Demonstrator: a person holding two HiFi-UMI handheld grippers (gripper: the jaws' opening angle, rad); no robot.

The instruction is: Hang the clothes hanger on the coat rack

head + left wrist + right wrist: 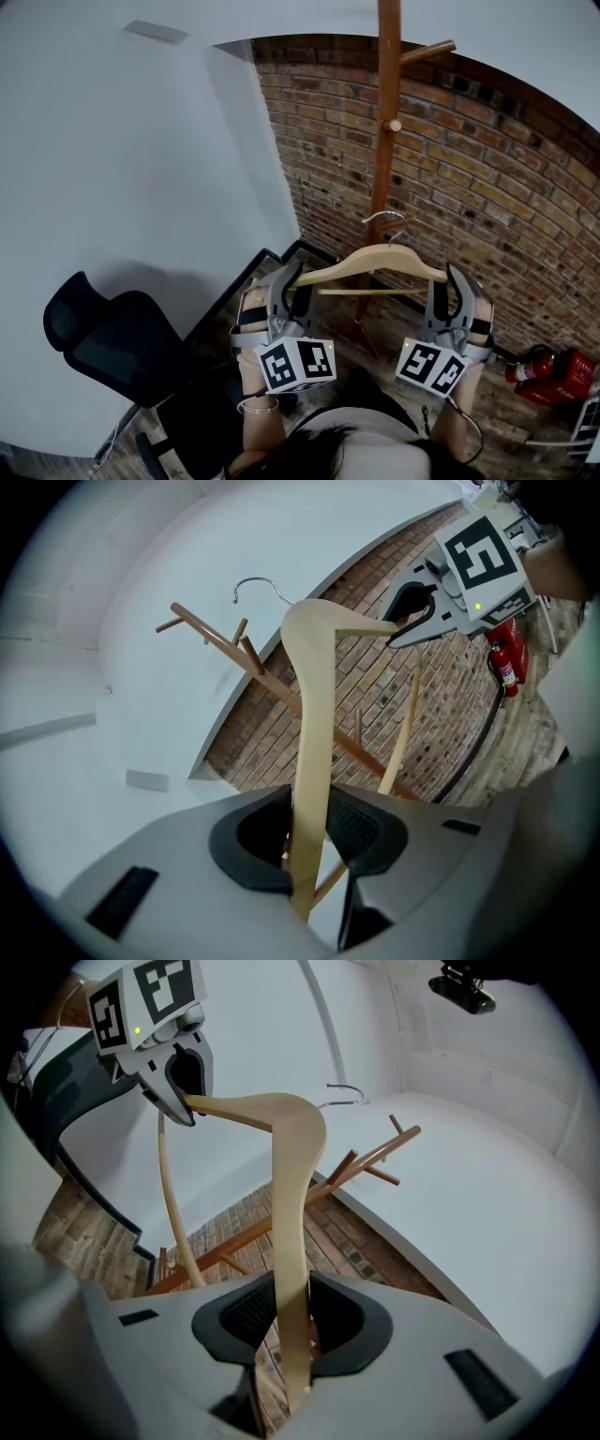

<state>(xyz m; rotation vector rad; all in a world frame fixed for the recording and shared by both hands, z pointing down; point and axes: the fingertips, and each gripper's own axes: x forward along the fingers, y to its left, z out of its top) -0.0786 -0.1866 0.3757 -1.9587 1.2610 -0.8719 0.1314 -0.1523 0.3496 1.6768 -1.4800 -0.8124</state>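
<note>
Wooden clothes hanger point(377, 253) held up in front of the coat rack point(387, 103).
The left gripper point(289, 279) and right gripper point(454, 281) each have their fingers clamped on one hanger end; the hanger's metal hook point(384, 217) is near the rack's pole.

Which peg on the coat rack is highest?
The long wooden peg sticking out rightward high on the brown wooden pole; the round-tipped peg sits lower.
</note>
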